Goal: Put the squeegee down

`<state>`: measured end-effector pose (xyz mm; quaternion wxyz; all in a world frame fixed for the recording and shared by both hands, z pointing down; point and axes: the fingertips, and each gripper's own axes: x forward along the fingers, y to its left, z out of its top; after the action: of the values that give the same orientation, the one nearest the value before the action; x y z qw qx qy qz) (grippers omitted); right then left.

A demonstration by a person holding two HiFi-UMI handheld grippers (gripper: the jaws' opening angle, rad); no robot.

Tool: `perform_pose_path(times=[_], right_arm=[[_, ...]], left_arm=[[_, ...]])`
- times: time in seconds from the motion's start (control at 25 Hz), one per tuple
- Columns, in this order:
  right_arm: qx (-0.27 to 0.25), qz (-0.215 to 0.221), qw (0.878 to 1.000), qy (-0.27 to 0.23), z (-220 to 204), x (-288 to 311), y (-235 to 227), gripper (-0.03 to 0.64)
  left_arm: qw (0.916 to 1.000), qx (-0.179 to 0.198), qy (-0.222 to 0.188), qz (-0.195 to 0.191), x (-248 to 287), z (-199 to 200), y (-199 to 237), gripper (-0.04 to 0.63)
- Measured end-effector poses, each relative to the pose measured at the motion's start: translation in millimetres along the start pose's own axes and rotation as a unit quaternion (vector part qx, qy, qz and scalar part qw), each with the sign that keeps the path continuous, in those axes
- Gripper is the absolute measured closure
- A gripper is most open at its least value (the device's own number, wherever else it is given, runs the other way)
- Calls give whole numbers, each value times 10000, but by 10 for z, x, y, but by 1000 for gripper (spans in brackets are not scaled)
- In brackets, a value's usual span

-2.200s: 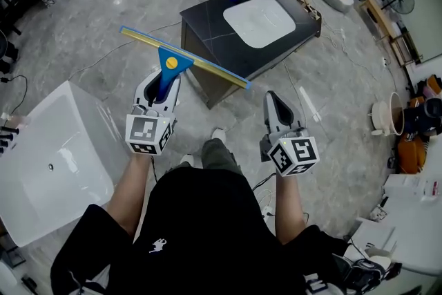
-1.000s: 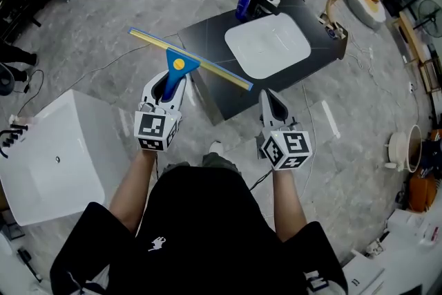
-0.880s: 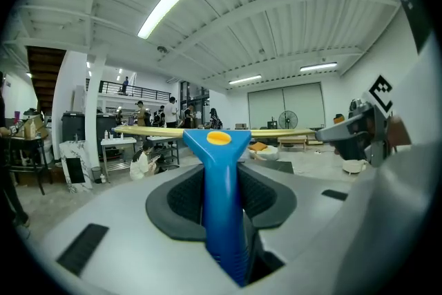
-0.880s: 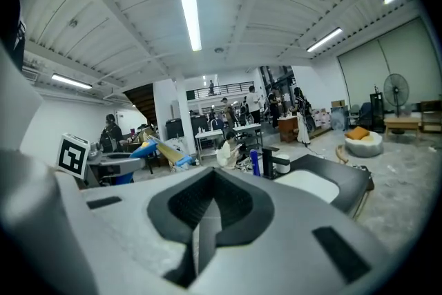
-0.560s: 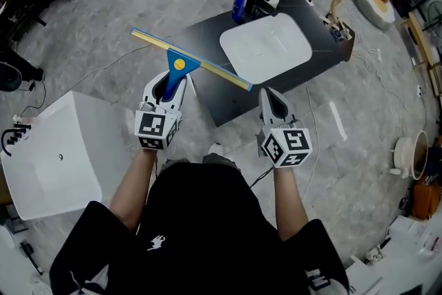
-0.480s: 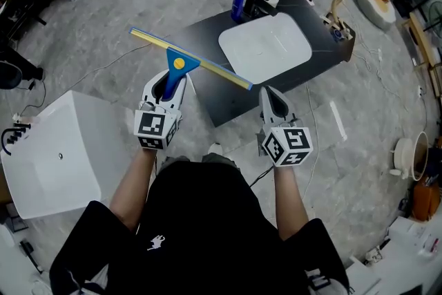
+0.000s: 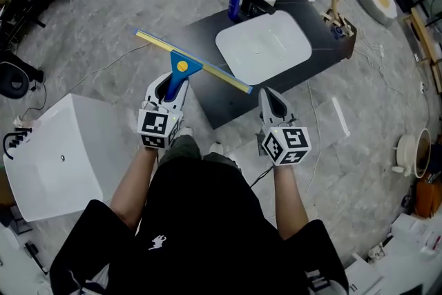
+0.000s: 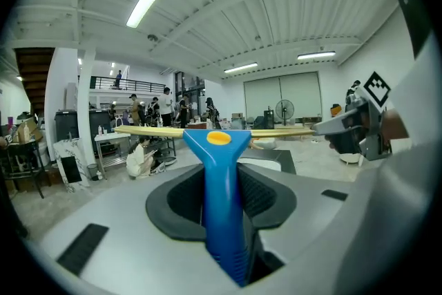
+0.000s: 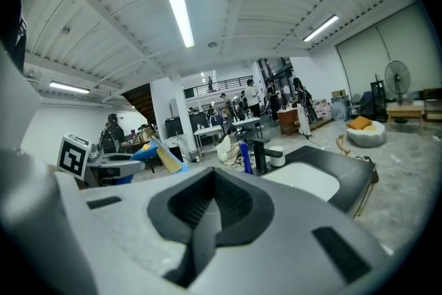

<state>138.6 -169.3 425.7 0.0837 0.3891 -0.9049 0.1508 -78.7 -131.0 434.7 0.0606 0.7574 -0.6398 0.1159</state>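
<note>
Black short-sleeved shirt (image 7: 207,217), small white emblem (image 7: 159,244), grey left claw (image 7: 172,81) and right claw (image 7: 268,93), black-and-white marker cubes (image 7: 159,129)

right hand-held gripper (image 9: 209,212): jaws together, empty | ahead: white basin (image 9: 304,182)

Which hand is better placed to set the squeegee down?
Left. The left gripper clamps the squeegee by its blue handle, blade pointing toward the dark counter. The right gripper is shut on nothing, beside it.

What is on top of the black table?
The black table holds a white basin, a blue bottle and a black tap. The squeegee, clamped in the left gripper, hides a strip of it.
</note>
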Motion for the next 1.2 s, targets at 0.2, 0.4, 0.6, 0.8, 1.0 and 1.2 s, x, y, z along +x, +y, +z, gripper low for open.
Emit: perform_pose_path(times=[0.2, 0.4, 0.6, 0.8, 1.0, 1.2], right_arm=[[99, -245, 9996, 78, -82, 88, -74, 615], [167, -605, 9980, 36, -67, 249, -212, 615], [236, -1098, 9936, 132, -164, 438, -377, 615], [338, -1457, 9884, 266, -245, 595, -467, 615], [429, -1739, 9830, 404, -357, 739, -530, 615], [538, -1998, 9767, 562, -478, 855, -564, 615]], left_arm=[[9992, 110, 183, -330, 203, -121, 40, 468], [9963, 216, 334, -764, 560, -243, 143, 468], [9903, 341, 598, -1210, 914, -476, 228, 468], [9799, 507, 879, -1717, 1223, -697, 251, 468], [9680, 624, 1129, -2153, 1454, -909, 221, 468], [9589, 621, 1364, -2408, 1624, -1117, 204, 468]])
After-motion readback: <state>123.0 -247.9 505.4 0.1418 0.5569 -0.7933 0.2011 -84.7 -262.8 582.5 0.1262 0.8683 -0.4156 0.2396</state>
